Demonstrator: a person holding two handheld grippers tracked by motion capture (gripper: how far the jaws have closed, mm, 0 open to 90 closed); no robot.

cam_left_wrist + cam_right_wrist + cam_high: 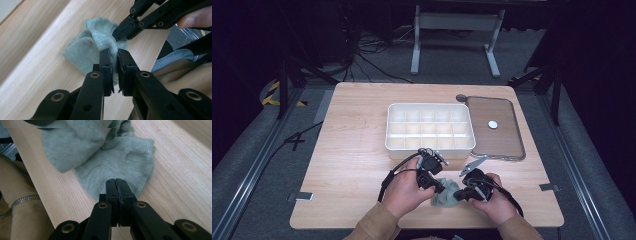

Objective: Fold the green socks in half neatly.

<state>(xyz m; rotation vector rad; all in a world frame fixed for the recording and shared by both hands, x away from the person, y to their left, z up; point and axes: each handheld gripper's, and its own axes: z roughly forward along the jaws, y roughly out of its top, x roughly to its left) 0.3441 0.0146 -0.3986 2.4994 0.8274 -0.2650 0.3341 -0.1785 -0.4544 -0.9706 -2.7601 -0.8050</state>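
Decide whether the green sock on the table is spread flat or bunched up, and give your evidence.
Bunched up. The green sock rises in folds instead of lying flat, pinched by the left hand-held gripper and the right hand-held gripper.

**Both hands low at the near edge**

The left hand (404, 192) and right hand (494, 200) sit close together, forearms coming in from the near side. The left gripper (113, 58) pinches the grey-green cloth (87, 48) between nearly closed jaws. The right gripper (116, 185) has its jaws pressed together at the cloth's edge.
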